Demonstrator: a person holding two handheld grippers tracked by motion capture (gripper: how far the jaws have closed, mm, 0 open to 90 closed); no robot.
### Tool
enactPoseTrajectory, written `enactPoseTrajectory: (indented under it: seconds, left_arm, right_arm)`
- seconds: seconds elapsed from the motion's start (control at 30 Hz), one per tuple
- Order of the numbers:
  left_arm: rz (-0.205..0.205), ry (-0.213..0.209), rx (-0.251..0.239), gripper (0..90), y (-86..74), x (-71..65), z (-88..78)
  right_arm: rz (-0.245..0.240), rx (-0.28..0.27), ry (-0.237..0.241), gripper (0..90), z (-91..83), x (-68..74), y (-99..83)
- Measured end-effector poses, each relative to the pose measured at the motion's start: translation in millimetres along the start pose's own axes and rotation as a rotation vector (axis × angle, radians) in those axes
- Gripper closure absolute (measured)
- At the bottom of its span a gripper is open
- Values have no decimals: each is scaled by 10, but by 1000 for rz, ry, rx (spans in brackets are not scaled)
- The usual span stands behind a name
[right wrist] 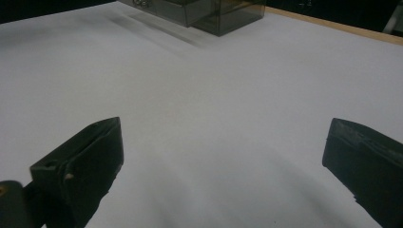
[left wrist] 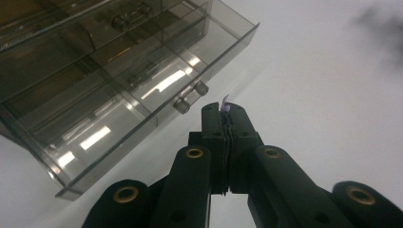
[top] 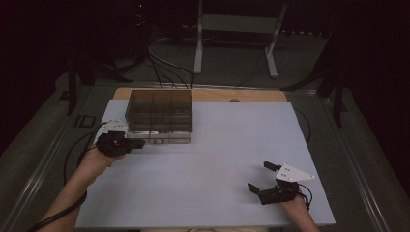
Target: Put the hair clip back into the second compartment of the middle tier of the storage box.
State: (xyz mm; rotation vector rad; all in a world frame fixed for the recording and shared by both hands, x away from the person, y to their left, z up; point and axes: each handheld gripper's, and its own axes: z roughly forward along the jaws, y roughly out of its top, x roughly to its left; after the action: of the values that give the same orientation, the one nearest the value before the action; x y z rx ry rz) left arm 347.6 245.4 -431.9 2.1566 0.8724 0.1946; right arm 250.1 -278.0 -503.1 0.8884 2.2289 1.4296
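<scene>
My left hand-held gripper (top: 137, 143) lies at the near left corner of a smoked, see-through drawer box (top: 159, 114) that stands on the far left part of the pale tabletop (top: 212, 159). In the left gripper view the jaws are pressed together, tips just short of a drawer front (left wrist: 142, 111) that stands out from the box. A thin sliver of something pale, with a purplish edge (left wrist: 225, 102), pokes out between the jaw tips; what it is cannot be told. Two small round knobs (left wrist: 191, 96) sit on that drawer front, just beside the jaw tips and apart from them. Inner dividers split the box into compartments; glare on the plastic hides whatever may be inside.

My right hand-held gripper (top: 262, 176) rests near the right front of the tabletop, well apart from the box, jaws spread wide with nothing between them. In the right gripper view its two black jaws rise at the lower left and lower right over bare white surface, and the box (right wrist: 209, 12) shows at the top edge, far off.

My left hand (top: 94, 159) and forearm enter from the lower left, with a cable (top: 72, 150) curving off the tabletop's left edge. A strip of wood (top: 251, 95) shows along the far edge of the white surface.
</scene>
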Motion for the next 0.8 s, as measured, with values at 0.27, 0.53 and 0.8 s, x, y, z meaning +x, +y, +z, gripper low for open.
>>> enactPoseTrajectory:
  seconds: [0.27, 0.53, 0.8]
  left_arm:
    - [10, -6, -10, 889, 133, 19, 8]
    - [12, 0, -37, 889, 259, 48, 16]
    - [-3, 9, -62, 889, 307, 89, 107]
  right_arm:
    - [-2, 2, 0, 1, 4, 2, -2]
    - [0, 4, 0, 1, 3, -4, -6]
    - [-1, 8, 7, 1, 6, 5, -8]
